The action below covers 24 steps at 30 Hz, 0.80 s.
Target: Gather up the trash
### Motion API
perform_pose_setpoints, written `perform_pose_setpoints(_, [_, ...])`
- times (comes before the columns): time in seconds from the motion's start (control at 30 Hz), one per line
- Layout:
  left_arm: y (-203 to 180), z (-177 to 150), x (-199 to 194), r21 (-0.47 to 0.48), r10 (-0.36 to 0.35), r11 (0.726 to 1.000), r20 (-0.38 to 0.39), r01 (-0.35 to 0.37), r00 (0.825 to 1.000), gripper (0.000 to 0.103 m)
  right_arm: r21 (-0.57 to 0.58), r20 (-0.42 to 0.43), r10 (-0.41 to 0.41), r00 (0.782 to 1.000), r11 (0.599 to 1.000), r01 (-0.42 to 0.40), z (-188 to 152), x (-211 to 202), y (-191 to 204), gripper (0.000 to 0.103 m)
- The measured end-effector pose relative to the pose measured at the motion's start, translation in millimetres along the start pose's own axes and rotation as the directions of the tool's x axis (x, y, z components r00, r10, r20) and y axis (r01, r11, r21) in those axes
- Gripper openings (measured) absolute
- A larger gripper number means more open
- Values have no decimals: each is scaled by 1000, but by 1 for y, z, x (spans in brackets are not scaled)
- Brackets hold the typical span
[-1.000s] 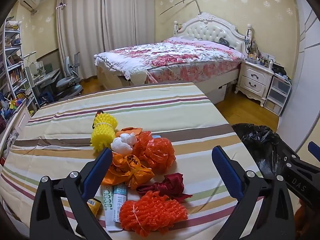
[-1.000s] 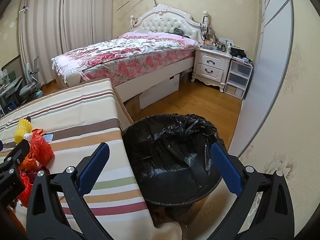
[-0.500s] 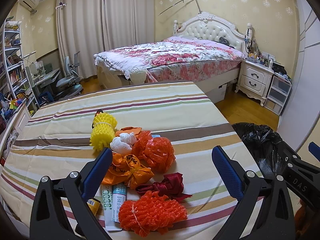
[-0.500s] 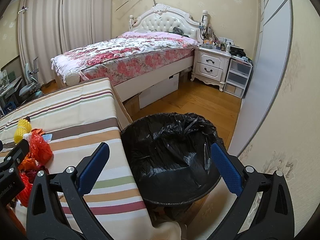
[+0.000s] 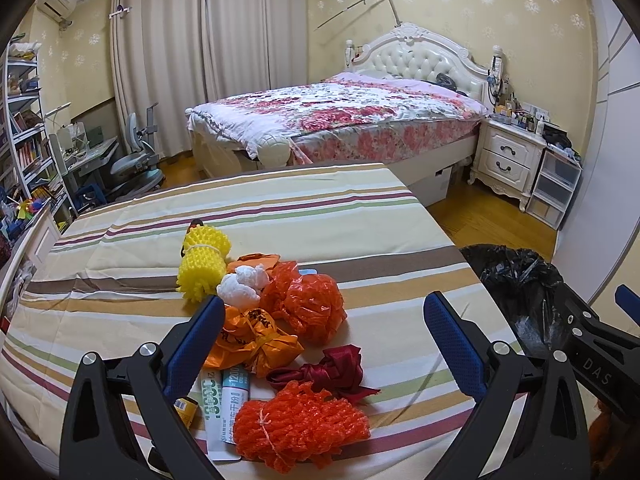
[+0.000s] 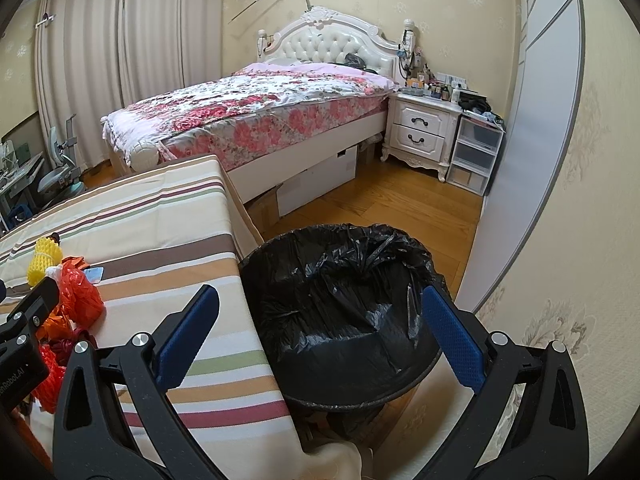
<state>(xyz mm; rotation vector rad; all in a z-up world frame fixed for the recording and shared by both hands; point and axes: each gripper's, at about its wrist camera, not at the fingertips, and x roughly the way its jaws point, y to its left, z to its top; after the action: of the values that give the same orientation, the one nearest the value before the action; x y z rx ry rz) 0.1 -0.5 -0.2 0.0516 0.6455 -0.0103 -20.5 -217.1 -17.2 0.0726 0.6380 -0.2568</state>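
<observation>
A heap of trash lies on the striped table (image 5: 304, 216): a yellow foam net (image 5: 204, 264), a white foam wad (image 5: 244, 284), a crumpled red-orange bag (image 5: 308, 304), an orange bag (image 5: 252, 336), a dark red ribbon (image 5: 336, 372), an orange foam net (image 5: 300, 428) and flat sachets (image 5: 224, 404). My left gripper (image 5: 324, 340) hovers open above the near part of the heap, holding nothing. My right gripper (image 6: 320, 328) stands open and empty over the bin lined with a black bag (image 6: 344, 312), which sits beside the table's right edge (image 5: 516, 280).
A bed with a floral cover (image 5: 344, 116) stands behind the table, with a white nightstand (image 6: 420, 128) and plastic drawers (image 6: 476, 156) to its right. A desk chair (image 5: 136, 164) and bookshelves (image 5: 24, 132) are at far left. Wooden floor (image 6: 400, 200) lies between bed and bin.
</observation>
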Motion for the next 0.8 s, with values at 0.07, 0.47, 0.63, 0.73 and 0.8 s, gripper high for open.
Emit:
perform_pose_setpoints(0.07, [0,0,0,-1,0,1000,-1,0,1000,97,0,0,0,1000,1000,0,0,0,0,99])
perform_pose_setpoints(0.47, [-15,-7,3,0,-2,1000,-3,2,1000,97,0,-2,1,1000,1000,-1,-1,1,0,99])
perform_pose_setpoints(0.63, [-14,-8,5,0,-2,1000,-3,2,1000,97,0,-2,1,1000,1000,-1,-1,1,0,99])
perform_pose_setpoints(0.73, [-14,-7,5,-2,-2,1000,-5,2,1000,97,0,-2,0,1000,1000,0,-1,2,0,99])
perform_pose_setpoints(0.8, [-12,-7,5,-1,-2,1000,-5,1,1000,97,0,-2,1,1000,1000,-1,-1,1,0,99])
